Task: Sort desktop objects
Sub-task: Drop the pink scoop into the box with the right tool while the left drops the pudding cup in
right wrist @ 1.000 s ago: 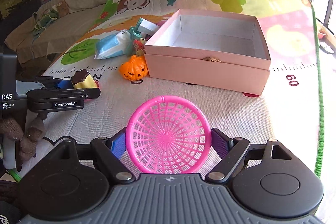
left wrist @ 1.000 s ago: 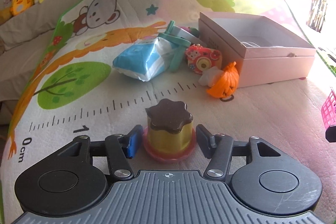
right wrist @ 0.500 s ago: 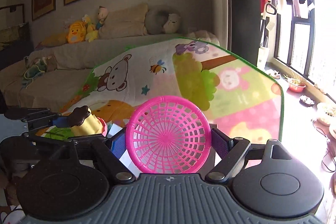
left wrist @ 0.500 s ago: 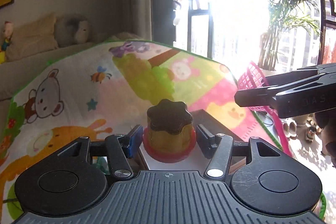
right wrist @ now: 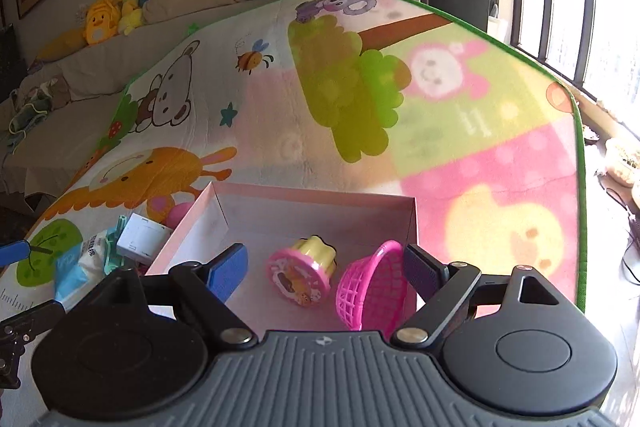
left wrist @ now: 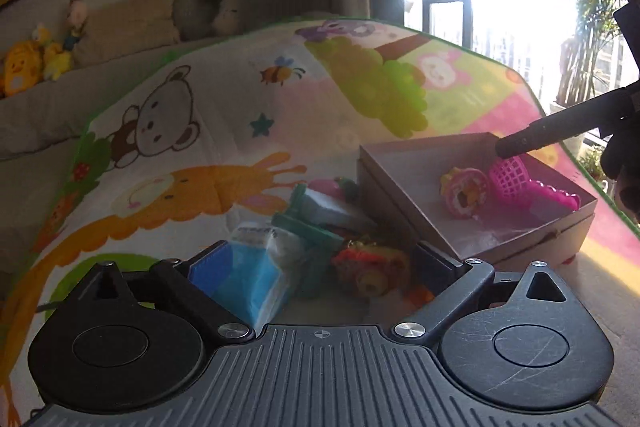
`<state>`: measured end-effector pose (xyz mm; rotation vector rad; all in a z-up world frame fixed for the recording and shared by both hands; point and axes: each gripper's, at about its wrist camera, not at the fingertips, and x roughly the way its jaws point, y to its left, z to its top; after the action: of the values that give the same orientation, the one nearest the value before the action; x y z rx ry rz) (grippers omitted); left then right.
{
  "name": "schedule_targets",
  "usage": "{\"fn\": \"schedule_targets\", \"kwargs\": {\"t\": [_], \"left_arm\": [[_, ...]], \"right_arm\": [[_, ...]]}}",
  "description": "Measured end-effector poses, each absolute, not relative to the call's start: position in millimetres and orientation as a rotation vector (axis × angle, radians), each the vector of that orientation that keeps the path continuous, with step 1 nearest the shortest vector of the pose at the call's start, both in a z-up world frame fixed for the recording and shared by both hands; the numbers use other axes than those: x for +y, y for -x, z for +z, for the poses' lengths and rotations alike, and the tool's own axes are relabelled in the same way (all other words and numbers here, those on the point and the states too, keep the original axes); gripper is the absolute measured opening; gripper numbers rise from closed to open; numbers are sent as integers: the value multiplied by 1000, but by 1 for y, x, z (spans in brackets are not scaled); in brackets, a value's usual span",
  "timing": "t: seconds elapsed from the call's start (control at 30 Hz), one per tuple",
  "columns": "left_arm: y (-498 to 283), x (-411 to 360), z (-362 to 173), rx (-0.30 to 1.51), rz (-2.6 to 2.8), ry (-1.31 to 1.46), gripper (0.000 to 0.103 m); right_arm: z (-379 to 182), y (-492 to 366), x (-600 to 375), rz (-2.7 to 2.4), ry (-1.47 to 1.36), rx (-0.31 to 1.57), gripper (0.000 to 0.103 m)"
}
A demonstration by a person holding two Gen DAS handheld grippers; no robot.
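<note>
The pink box (right wrist: 280, 203) stands on the play mat. Inside it lie the yellow toy cup with a pink base (right wrist: 302, 273), tipped on its side, and the pink mesh basket (right wrist: 372, 291), also on its side. Both show in the left wrist view, the cup (left wrist: 464, 191) and the basket (left wrist: 510, 179). My right gripper (right wrist: 326, 265) is open and empty above the box's near edge. My left gripper (left wrist: 320, 259) is open and empty above the loose pile left of the box (left wrist: 400, 187).
Left of the box lie a blue-white tissue pack (left wrist: 252, 275), a teal frame toy (left wrist: 316, 227), a white small box (right wrist: 142, 237) and a red toy camera (left wrist: 370, 267). A sofa with plush toys (right wrist: 104, 19) stands behind the mat. Windows are at the right.
Both grippers have opened. The cup and the basket have left the fingers and now lie in the box. Both cameras now look down at the mat again.
</note>
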<state>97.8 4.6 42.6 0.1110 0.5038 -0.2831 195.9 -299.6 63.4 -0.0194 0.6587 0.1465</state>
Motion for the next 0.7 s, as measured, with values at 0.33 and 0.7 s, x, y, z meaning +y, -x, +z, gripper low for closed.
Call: {"fn": "schedule_targets", "kwargs": {"t": [0.33,0.7], "left_arm": [[-74,60,39,646,34,44,101],[-103,80,53,626,-71,67,102]], "right_arm": [[58,-112,-218,510,143,618,72],[6,-103,-133,290,154,680,70]]}}
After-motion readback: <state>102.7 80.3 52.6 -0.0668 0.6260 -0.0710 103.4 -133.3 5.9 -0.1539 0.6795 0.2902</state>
